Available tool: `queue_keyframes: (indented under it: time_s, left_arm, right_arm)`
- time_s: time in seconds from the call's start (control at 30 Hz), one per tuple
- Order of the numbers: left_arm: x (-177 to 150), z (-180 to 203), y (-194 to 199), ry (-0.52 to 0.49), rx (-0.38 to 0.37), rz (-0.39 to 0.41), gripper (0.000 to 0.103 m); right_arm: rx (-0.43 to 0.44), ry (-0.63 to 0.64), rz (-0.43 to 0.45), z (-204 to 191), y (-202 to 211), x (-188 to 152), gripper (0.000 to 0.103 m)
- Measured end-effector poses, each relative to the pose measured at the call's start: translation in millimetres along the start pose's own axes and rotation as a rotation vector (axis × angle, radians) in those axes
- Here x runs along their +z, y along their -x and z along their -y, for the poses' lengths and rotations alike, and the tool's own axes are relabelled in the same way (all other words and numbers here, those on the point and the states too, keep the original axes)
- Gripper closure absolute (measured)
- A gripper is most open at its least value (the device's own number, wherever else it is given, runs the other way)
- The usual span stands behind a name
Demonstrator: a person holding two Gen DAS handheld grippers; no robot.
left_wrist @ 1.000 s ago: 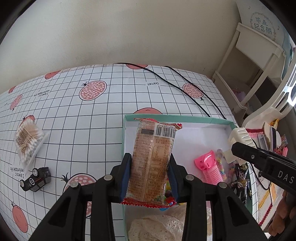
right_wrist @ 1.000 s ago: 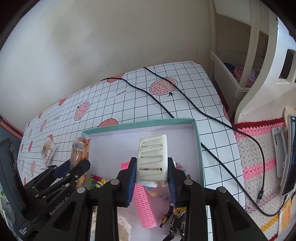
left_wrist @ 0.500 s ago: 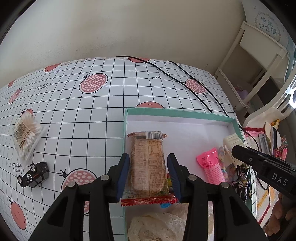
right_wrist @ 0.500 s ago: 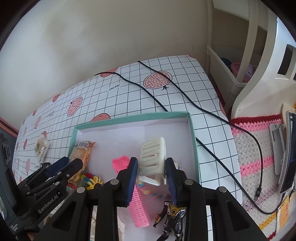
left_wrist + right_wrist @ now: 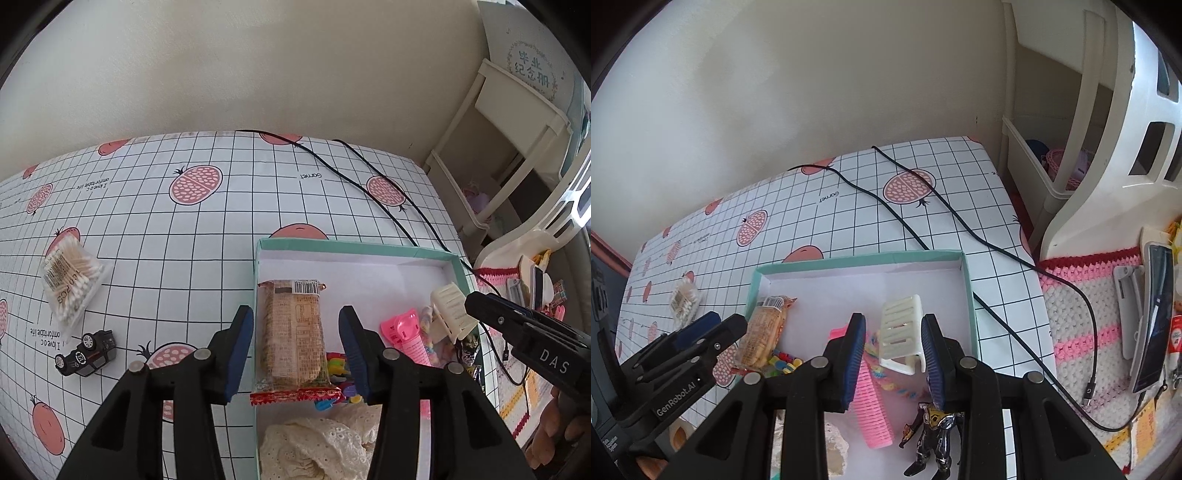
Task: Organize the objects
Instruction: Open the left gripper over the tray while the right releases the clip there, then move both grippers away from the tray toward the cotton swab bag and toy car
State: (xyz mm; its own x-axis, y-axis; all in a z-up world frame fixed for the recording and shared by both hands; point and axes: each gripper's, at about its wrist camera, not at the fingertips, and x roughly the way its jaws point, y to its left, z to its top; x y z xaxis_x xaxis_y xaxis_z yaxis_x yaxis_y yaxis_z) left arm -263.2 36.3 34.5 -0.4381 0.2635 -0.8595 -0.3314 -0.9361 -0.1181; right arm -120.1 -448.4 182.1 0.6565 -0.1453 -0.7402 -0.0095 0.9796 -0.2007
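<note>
Opening wide, the left gripper [image 5: 295, 350] frees a crinkly cracker pack [image 5: 292, 332] near the box's [image 5: 354, 246] left wall; the right gripper [image 5: 892, 354] clamps a ribbed white clip [image 5: 900, 341].

Black cable [image 5: 997, 254] runs across gridded worktop [image 5: 184, 240] onto crocheted mat [image 5: 1086, 325]. Phone [image 5: 1154, 317] propped on mat. White shelf unit [image 5: 506, 147] beside worktop.

Glossy plastic snack wrapper [image 5: 291, 332]; matt paper box [image 5: 354, 247]; smooth cream plastic clip [image 5: 901, 341]; lacy cloth [image 5: 314, 443]
</note>
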Motion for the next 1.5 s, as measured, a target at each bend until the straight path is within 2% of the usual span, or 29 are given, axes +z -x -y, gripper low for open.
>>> queue_keyframes:
  time_s: [0.17, 0.27, 0.4, 0.5, 0.57, 0.63, 0.7, 0.8, 0.93, 0.97, 1.03, 1.23, 1.5]
  left_arm:
    - [5, -6, 12, 0.013, -0.004, 0.023, 0.053]
    - [8, -9, 16, 0.017, 0.001, 0.032, 0.048]
    - [9, -15, 17, 0.023, 0.009, 0.029, 0.047]
    - [9, -18, 16, 0.015, 0.015, 0.022, 0.045]
    - [9, -20, 16, 0.012, 0.022, 0.023, 0.040]
    - [10, -23, 16, 0.014, 0.021, 0.027, 0.033]
    - [10, -25, 17, 0.017, 0.020, 0.030, 0.030]
    - [10, -29, 17, 0.015, 0.029, 0.036, 0.018]
    - [12, -34, 17, 0.015, 0.034, 0.042, 0.017]
    - [12, -35, 17, 0.014, 0.035, 0.043, 0.017]
    - [12, -36, 16, 0.012, 0.037, 0.043, 0.009]
    - [11, -39, 16, -0.005, 0.047, 0.045, 0.008]
    - [12, -42, 17, -0.029, 0.053, 0.050, 0.008]
  right_arm:
    - [0.000, 0.019, 0.015, -5, 7, 2, 0.069]
    - [0.000, 0.029, 0.011, -7, 5, 1, 0.069]
    - [-0.014, 0.046, 0.000, -10, 0, -1, 0.069]
    - [-0.015, 0.047, -0.001, -10, -2, -2, 0.058]
    - [-0.016, 0.053, -0.003, -10, -4, -2, 0.052]
    - [-0.023, 0.065, -0.001, -12, -5, -3, 0.040]
    - [-0.025, 0.076, -0.002, -13, -6, -4, 0.037]
    - [-0.019, 0.078, -0.002, -14, -8, -3, 0.028]
    - [-0.018, 0.089, 0.000, -17, -10, -4, 0.017]
    - [-0.020, 0.090, 0.001, -17, -10, -4, 0.015]
    - [-0.018, 0.093, 0.002, -18, -10, -4, 0.011]
    - [-0.024, 0.096, 0.013, -20, -10, -4, 0.000]
    - [-0.032, 0.089, 0.029, -18, -9, -2, 0.000]
